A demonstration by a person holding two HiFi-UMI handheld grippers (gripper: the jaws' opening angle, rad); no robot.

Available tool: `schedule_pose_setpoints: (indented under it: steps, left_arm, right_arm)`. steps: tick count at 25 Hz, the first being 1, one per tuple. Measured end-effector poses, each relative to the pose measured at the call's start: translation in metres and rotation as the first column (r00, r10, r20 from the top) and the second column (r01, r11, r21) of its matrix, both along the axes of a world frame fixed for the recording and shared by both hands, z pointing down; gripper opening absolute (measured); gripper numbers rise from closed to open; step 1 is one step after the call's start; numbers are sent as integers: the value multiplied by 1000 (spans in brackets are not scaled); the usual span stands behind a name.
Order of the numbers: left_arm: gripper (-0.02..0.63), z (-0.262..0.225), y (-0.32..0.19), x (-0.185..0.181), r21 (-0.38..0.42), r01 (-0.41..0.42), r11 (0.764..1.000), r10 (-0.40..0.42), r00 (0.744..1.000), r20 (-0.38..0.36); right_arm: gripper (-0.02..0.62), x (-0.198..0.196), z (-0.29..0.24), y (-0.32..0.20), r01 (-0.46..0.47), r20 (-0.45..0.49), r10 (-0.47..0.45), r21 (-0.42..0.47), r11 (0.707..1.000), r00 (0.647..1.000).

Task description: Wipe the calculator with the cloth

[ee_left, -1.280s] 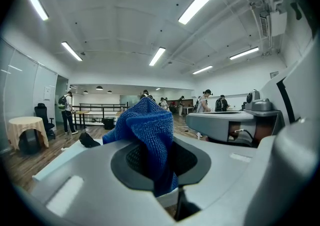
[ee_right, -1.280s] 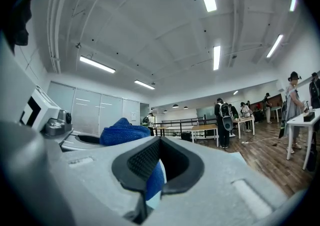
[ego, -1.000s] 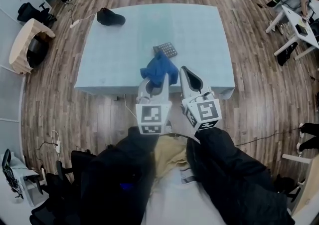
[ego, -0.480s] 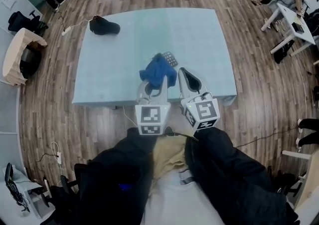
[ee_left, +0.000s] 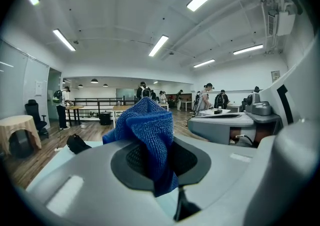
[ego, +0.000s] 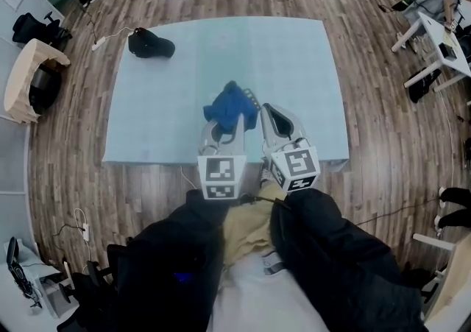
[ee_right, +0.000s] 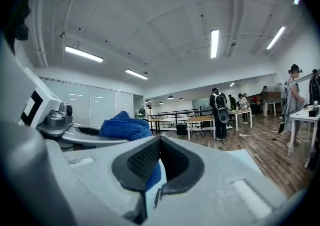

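My left gripper (ego: 225, 124) is shut on a blue terry cloth (ego: 229, 107) and holds it above the middle of the pale blue table (ego: 294, 65). The cloth hides most of the calculator (ego: 251, 96); only a sliver of its dark keys shows at the cloth's right edge. In the left gripper view the cloth (ee_left: 147, 130) bulges up from between the pads of my left gripper (ee_left: 160, 157). My right gripper (ego: 269, 112) is alongside, just right of the cloth, its pads together on nothing. In the right gripper view, my right gripper (ee_right: 159, 162) has the cloth (ee_right: 122, 127) to its left.
A black cap (ego: 151, 45) lies at the table's far left corner. Wooden floor surrounds the table. A beige chair (ego: 29, 73) stands at the left and white desks (ego: 441, 36) at the right. People stand by desks (ee_right: 222, 115) far across the room.
My left gripper has carried the cloth forward over the calculator, which was in plain view a second ago and is now mostly covered. The right gripper moved along beside it.
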State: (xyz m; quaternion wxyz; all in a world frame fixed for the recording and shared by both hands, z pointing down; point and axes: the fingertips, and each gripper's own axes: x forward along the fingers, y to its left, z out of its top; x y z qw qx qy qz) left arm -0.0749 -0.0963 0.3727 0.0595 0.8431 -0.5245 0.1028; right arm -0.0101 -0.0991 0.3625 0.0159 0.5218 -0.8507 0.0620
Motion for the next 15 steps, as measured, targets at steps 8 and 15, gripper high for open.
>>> schedule_pose_setpoints:
  steps: [8, 15]
  left_arm:
    - [58, 20, -63, 26, -55, 73, 996, -72, 997, 23]
    - [58, 63, -96, 23, -153, 155, 976, -146, 987, 68]
  right_arm:
    - [0, 23, 20, -65, 88, 0, -88, -55, 995, 996]
    - [0, 33, 63, -105, 142, 28, -140, -166, 976, 990]
